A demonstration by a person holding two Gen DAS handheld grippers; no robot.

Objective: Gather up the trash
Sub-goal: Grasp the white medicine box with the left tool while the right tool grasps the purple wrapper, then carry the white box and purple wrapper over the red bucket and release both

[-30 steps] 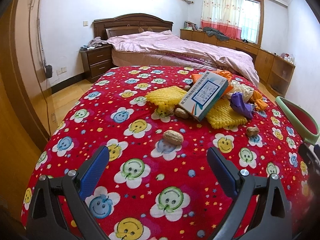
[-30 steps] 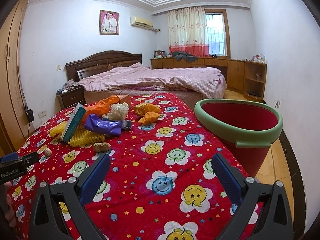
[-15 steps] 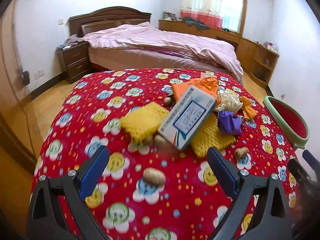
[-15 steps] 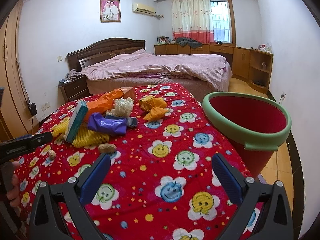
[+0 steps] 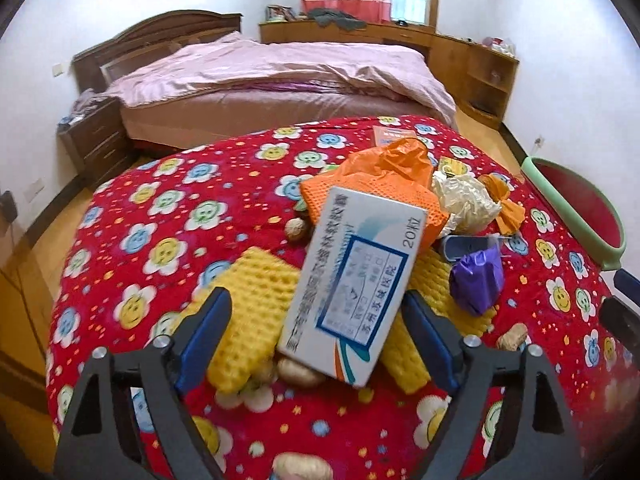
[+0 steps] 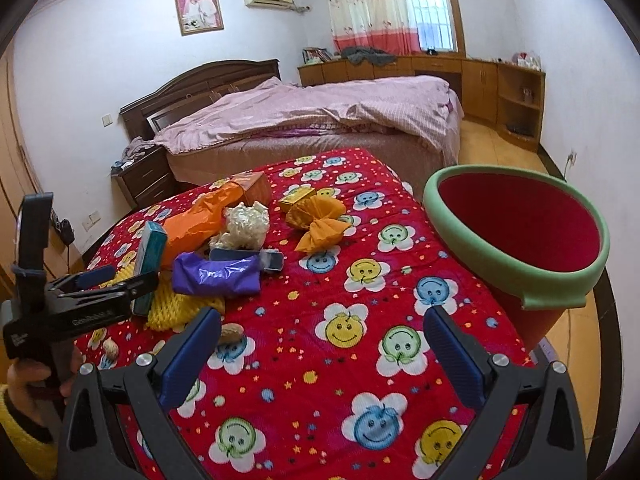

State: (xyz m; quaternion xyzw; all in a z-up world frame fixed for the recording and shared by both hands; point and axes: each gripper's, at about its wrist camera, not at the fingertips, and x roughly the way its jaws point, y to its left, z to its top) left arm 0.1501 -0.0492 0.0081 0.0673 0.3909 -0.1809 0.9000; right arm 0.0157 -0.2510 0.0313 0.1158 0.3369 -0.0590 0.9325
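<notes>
A heap of trash lies on the red smiley-flower cloth (image 6: 360,360). It holds a white and blue medicine box (image 5: 352,280), yellow foam netting (image 5: 256,304), a purple bag (image 5: 476,280), an orange bag (image 5: 384,176) and crumpled white plastic (image 5: 464,196). My left gripper (image 5: 316,302) straddles the box; its jaws are closing, and the left pad is still clear of the box. In the right wrist view the left gripper (image 6: 120,280) sits at the box (image 6: 150,264). My right gripper (image 6: 323,318) hangs open over bare cloth, holding nothing.
A red bin with a green rim (image 6: 568,296) stands at the cloth's right edge, its rim (image 5: 568,200) also in the left view. Peanuts (image 6: 232,332) and an orange paper wad (image 6: 320,224) lie loose. A bed (image 6: 320,112) and a nightstand (image 6: 144,176) stand behind.
My left gripper has moved forward into the heap, so the box now sits between its fingers, which stand closer together. My right gripper has shifted slightly and stays open.
</notes>
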